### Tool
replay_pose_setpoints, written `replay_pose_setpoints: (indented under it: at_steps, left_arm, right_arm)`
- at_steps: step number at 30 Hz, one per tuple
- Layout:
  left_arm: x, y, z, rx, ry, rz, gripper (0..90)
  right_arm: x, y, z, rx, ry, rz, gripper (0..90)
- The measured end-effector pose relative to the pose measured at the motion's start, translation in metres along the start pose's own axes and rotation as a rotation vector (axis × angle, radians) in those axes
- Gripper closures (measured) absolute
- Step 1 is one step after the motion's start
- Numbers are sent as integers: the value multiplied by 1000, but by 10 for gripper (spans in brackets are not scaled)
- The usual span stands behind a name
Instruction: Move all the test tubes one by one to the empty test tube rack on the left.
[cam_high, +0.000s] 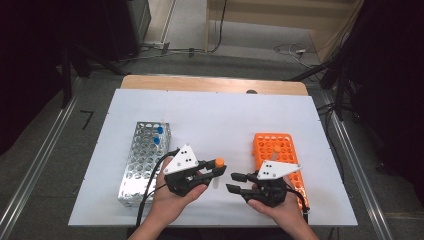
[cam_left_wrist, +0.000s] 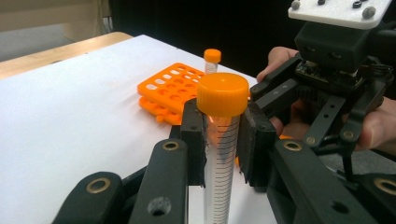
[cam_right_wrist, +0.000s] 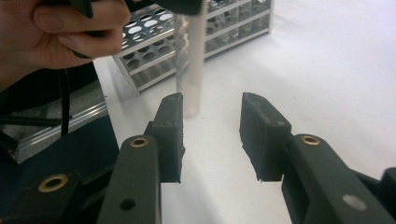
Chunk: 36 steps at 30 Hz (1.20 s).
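A clear graduated tube with an orange cap (cam_left_wrist: 222, 94) hangs upright above the white table, clamped just under its cap between the pads of my left gripper (cam_left_wrist: 223, 140). In the high view this tube (cam_high: 217, 172) is at the table's front middle, held by the left gripper (cam_high: 215, 170). My right gripper (cam_high: 233, 182) faces it from the right. In the right gripper view the jaws of the right gripper (cam_right_wrist: 212, 130) stand apart with nothing between them. The tube's lower end (cam_right_wrist: 190, 60) hangs just beyond the left jaw.
A metal tube rack (cam_high: 142, 160) lies at the left with two blue-capped tubes (cam_high: 158, 135) at its far end. An orange rack (cam_high: 280, 150) at the right holds one orange-capped tube (cam_left_wrist: 212, 58). The white mat (cam_high: 210, 115) covers a wooden table.
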<state>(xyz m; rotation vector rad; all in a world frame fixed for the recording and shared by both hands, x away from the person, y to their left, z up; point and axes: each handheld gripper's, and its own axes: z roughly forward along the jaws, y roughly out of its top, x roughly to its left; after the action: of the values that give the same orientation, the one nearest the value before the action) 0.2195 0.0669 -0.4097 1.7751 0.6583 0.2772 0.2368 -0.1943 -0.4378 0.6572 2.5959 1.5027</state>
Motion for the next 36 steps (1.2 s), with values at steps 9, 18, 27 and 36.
replay_pose_setpoints:
  at_steps: [9, 18, 27, 36]
  left_arm:
    - [19, -2, -22, -19, 76, -22, 750]
    - [44, -2, -54, -67, 170, -53, 750]
    - [61, -3, -77, -93, 249, -69, 750]
    - [77, -9, -92, -114, 326, -87, 750]
  right_arm:
    - [-16, -4, -23, -39, -43, 13, 365]
    - [-31, -9, -43, -65, -89, 27, 67]
    - [-48, -17, -60, -92, -113, 59, 0]
    - [-62, -24, -71, -93, -162, 82, 0]
